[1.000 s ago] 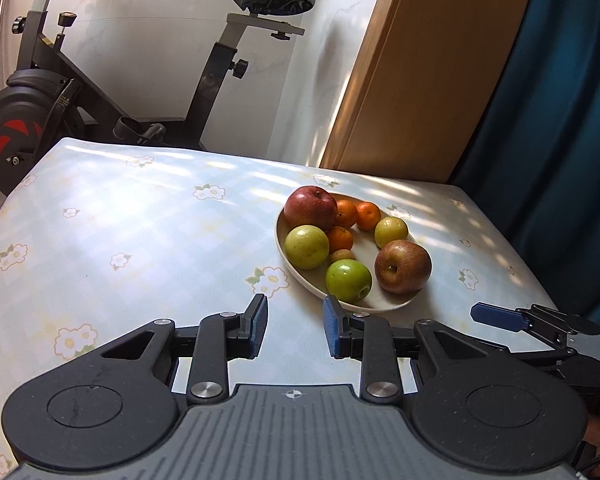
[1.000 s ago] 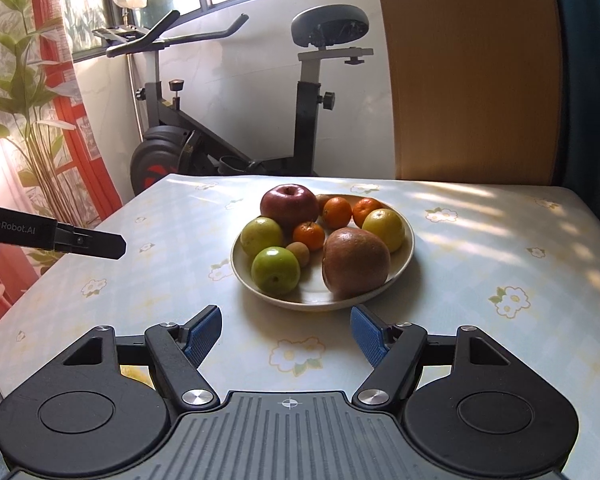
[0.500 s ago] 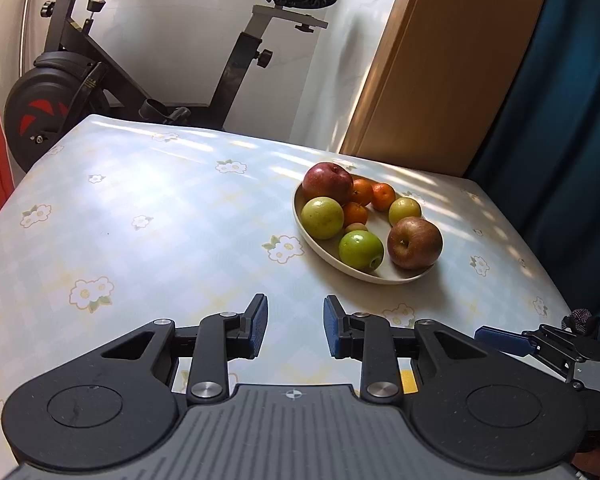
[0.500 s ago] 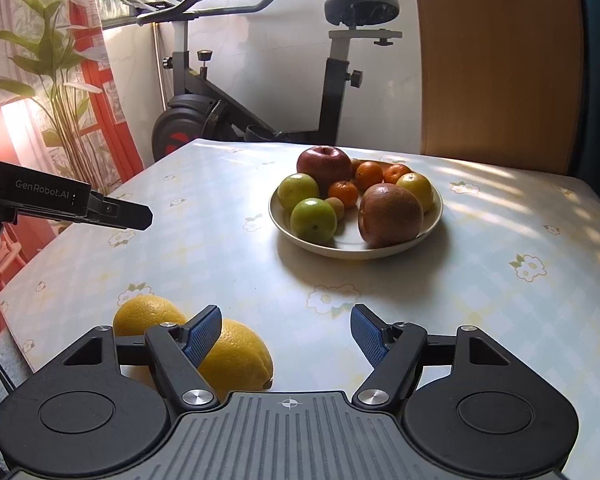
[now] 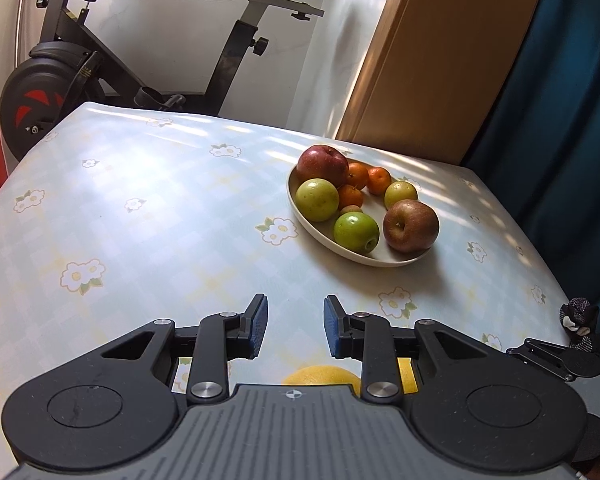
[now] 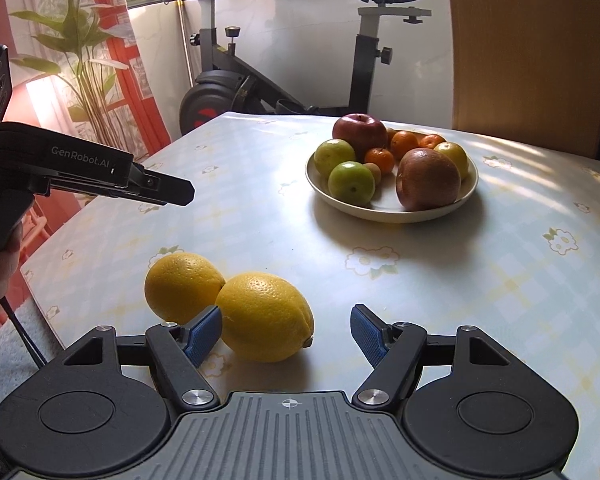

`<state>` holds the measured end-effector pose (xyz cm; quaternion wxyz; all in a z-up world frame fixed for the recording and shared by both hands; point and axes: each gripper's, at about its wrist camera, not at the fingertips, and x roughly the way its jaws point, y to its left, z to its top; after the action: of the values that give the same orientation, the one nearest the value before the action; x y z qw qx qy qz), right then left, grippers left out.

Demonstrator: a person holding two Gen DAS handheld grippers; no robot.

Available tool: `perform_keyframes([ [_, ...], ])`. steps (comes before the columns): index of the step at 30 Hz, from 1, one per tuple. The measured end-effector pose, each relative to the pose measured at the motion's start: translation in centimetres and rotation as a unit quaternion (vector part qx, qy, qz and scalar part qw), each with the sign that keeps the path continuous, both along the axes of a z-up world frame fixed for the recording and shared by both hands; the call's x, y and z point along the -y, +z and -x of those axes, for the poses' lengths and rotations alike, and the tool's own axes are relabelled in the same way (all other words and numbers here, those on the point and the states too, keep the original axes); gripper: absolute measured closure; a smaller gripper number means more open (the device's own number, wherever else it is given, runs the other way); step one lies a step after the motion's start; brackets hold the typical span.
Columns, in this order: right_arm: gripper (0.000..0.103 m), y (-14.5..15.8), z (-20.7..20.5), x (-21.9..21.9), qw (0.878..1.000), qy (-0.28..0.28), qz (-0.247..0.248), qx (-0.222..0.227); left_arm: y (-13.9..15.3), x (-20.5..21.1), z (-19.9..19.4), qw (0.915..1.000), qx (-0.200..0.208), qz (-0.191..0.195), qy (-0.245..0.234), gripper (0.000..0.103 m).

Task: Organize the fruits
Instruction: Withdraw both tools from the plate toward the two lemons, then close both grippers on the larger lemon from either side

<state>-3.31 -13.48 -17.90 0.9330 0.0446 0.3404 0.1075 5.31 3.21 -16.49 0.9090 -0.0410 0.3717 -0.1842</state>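
Observation:
A cream plate on the table holds red apples, green apples and small oranges. Two yellow lemons lie on the table near its front edge: one between my right gripper's fingers, the other touching it on the left. My right gripper is open and empty, just above and behind the nearer lemon. My left gripper is open and empty above the table, with a lemon partly hidden under it. The left gripper also shows from the side in the right wrist view.
The table has a pale flowered cloth. An exercise bike stands behind the table. A wooden panel and a blue curtain are at the back right. A plant stands by the window at left.
Both grippers have pulled back from the plate toward the table's front edge and risen. The two lemons have come into view under them. Both stay open.

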Motion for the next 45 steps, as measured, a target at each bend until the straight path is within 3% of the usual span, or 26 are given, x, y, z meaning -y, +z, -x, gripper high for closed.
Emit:
perform_keyframes([
  [18,0.037,-1.8,-1.5,-1.1,0.999,0.04,0.003,-0.026,-0.5,0.0,-0.3,0.9999,-0.009,0.005,-0.001,0.072],
  [25,0.046,-2.0,-1.7,-1.1,0.999,0.048,0.005,-0.022,-0.7,0.0,-0.4,0.9999,-0.012,0.005,-0.002,0.072],
  [30,0.047,-2.0,-1.6,-1.1,0.999,0.051,0.013,-0.012,-0.7,0.1,-0.4,0.9999,-0.012,0.008,-0.005,0.072],
  [39,0.047,-1.9,-3.3,1.9,1.0,0.008,0.027,0.011,-1.1,0.2,-0.9,0.9993,-0.021,0.027,-0.012,0.072],
  [45,0.047,-2.2,-3.8,3.7,1.0,-0.001,0.023,0.013,-1.2,2.4,-2.3,0.9972,-0.036,0.04,-0.051,0.072],
])
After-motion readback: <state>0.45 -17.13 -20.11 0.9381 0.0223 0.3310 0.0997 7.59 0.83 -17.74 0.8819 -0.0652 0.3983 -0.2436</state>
